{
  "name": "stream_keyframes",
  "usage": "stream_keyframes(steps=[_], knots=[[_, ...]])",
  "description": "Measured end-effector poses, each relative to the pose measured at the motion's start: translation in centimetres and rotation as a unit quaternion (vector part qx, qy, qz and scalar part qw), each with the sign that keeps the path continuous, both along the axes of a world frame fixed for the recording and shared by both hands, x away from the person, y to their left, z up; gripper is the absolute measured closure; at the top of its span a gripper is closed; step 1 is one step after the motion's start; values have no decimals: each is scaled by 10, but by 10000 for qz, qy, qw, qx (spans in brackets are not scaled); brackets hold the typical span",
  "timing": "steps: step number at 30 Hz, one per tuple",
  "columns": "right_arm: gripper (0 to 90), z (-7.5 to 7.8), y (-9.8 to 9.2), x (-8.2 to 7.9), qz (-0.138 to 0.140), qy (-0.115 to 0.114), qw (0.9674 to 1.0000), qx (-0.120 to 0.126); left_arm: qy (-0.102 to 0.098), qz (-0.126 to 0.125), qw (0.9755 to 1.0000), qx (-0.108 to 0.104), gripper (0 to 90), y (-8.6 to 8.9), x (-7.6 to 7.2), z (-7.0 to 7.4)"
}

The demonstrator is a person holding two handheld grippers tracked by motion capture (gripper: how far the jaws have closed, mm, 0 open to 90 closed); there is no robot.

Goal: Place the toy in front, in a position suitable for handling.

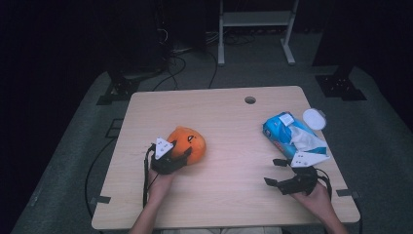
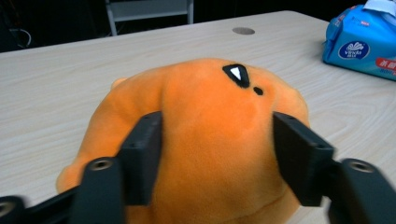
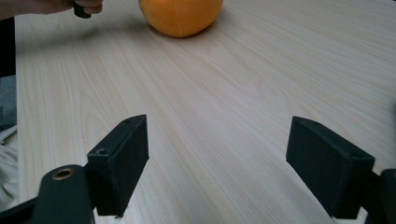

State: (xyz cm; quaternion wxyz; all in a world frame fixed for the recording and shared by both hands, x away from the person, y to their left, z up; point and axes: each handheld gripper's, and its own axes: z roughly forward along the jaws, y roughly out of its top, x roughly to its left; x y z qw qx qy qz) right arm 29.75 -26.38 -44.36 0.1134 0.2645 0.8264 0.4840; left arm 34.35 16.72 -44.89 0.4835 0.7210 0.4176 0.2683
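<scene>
Orange plush (image 2: 210, 140) on bench (image 1: 229, 146), clamped between left tongs (image 2: 217, 158), pads pressed into both flanks. Plush base hidden behind tongs body in left gripper view; high view shows face side. Right tongs (image 3: 217, 163) agape over bare bench, plush far ahead. Blue tissue pack (image 1: 292, 136) just beyond right tongs.

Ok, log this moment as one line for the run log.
left gripper: fingers pressing orange plush toy | right gripper: open, nothing between fingers | tissue pack: on table, untouched
</scene>
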Motion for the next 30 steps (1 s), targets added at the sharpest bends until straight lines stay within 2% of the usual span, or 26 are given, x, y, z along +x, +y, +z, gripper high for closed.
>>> stream_keyframes(steps=[2, 5, 7, 13, 14, 16, 18, 19, 21, 25, 26, 27, 30], knots=[[200, -1, 1, 0, -9, 3, 10000, -40, 32, -26, 10000, -5, 444, 1, 1, 0], [202, -1, 3, 0, 4, 8, 10000, -72, 89, -126, 9998, 98, 530, 1, 6, 1], [202, -1, 3, 0, 6, 9, 10000, -76, 127, -192, 9997, 130, 559, 1, 11, 1], [202, -1, 3, 2, 35, 5, 10000, -34, 179, -168, 9992, -313, 626, 10, 11, 1], [202, -1, 3, 2, 45, -5, 10000, -34, 168, -114, 9985, -503, 639, 13, 11, 1], [202, 0, 3, 1, 64, -17, 10000, -13, 142, -21, 9974, -703, 670, 16, 10, 1], [202, 1, 3, 1, 69, -34, 10000, 0, 78, 100, 9943, -1058, 682, 22, 9, 5], [202, 1, 3, 1, 72, -39, 10000, 5, 78, 100, 9943, -1058, 688, 22, 9, 5], [202, 1, 3, 1, 70, -42, 10000, 7, 37, 74, 9920, -1260, 693, 24, 8, 8], [202, 0, 3, 3, 76, -14, 10000, 1, -42, -8, 9910, -1337, 695, 22, 5, 14], [202, 0, 3, 3, 75, -12, 10000, 3, -40, -115, 9899, -1414, 695, 18, 2, 17], [202, 0, 3, 3, 75, -12, 10000, 3, -40, -115, 9899, -1414, 695, 18, 2, 17], [202, 0, 3, 3, 77, -14, 10000, 0, -75, -339, 9898, -1379, 694, 9, -3, 21]])
